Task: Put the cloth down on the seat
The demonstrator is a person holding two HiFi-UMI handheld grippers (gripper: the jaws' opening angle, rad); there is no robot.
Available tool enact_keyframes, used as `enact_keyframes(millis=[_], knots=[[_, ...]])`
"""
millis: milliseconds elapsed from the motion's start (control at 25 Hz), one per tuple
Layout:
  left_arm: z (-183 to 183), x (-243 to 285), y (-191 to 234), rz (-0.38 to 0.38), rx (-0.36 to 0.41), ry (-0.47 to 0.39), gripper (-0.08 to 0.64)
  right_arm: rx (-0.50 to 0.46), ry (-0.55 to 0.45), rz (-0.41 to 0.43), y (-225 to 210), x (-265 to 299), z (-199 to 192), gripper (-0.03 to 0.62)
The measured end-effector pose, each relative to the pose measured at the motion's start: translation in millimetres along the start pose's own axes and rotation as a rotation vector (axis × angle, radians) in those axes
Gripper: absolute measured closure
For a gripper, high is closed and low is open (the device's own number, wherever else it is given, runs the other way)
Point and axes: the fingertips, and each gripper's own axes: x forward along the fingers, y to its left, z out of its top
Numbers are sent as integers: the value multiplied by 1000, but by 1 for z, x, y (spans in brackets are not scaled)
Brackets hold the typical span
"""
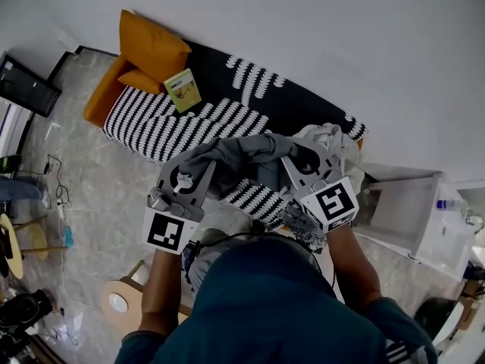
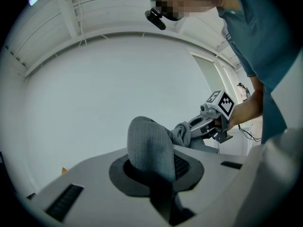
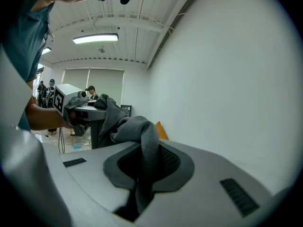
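Grey knit cloth (image 1: 246, 154) hangs bunched between the two grippers in the head view, held over the black-and-white striped seat (image 1: 151, 123) of an orange sofa. The left gripper (image 1: 198, 171) has one end and the right gripper (image 1: 294, 160) the other.

Left gripper view: its jaws are clamped on a fold of the cloth, which rises from them and runs across to the other gripper.

Right gripper view: these jaws likewise pinch a fold, and the cloth drapes away toward the left gripper.
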Motion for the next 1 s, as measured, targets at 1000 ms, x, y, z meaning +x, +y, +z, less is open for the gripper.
enact_keyframes(millis=[1000], knots=[[-16, 17, 56, -186, -97, -86, 502, 95, 54, -201, 0, 37, 4, 555]])
